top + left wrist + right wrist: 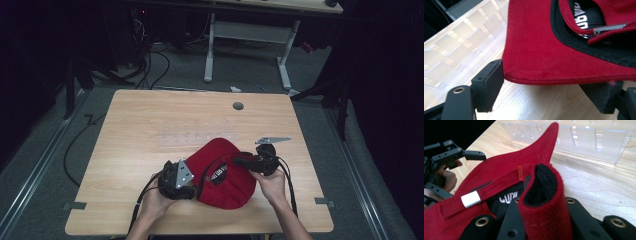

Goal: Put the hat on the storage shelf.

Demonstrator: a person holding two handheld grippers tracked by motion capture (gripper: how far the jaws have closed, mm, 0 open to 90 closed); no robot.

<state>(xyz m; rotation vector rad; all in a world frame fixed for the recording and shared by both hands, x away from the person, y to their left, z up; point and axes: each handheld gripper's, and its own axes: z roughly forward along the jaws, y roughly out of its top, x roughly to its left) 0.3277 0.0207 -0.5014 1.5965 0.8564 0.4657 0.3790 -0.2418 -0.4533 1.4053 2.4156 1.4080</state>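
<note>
Light wooden table [150, 125]: bears all | red cotton baseball cap [225, 172]: upturned, near front edge | right gripper [541, 202]: clamped on cap's back band | left gripper [549, 92]: jaws wide, straddling cap's brim edge, not pressing.

Red cap [225, 175], cotton-looking, flipped so the black inner band and a white-lettered label face up. The brim edge sits between the left gripper [554, 87]'s spread jaws, floating just above the wood. Its back rim is bunched up and pinched in the right gripper [541, 220]'s closed jaws. The adjuster strap with its silver buckle [470, 199] runs off just beside that pinch.
</note>
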